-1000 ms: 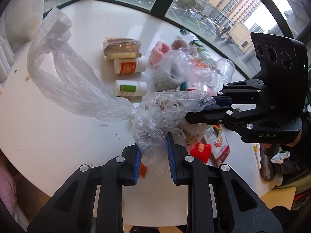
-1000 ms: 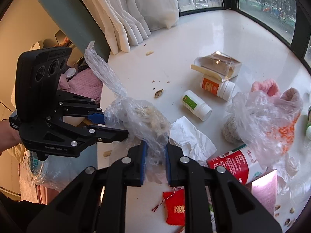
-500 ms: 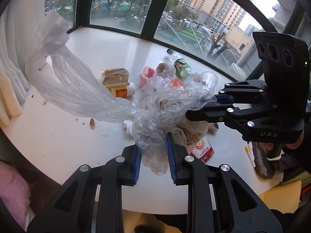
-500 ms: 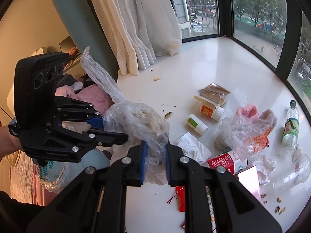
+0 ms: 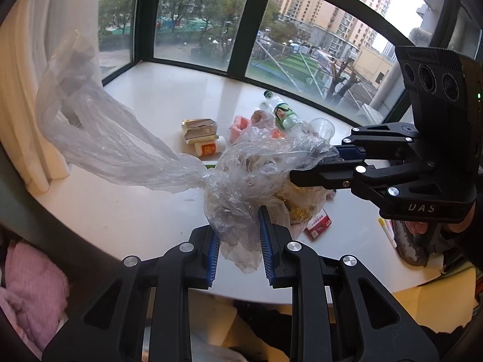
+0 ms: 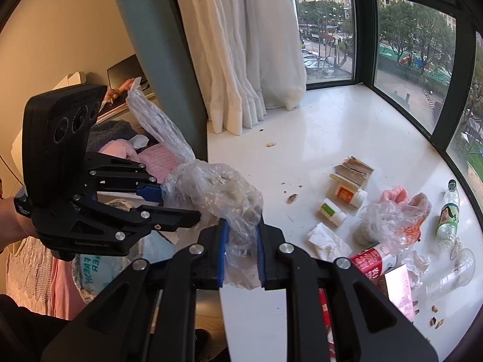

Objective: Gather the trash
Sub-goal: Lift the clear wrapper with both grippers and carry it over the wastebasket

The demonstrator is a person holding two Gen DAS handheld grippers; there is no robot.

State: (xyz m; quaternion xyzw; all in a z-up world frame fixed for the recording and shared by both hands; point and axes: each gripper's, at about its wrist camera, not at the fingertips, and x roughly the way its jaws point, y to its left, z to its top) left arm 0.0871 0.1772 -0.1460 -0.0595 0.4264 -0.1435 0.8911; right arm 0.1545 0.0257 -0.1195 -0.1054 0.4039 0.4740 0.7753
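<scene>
Littered white sill (image 5: 169,96) beneath curved windows (image 5: 199,18)

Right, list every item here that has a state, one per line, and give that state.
Left tongs: shut on bag.
Right tongs: shut on bag.
Bag: held in the air, knotted, its tail sticking out to one side.
Green bottle: lying down, capped.
Orange bottle: lying down, capped.
Water bottle: lying down, capped.
Cup: tipped on its side.
Carton: torn open.
</scene>
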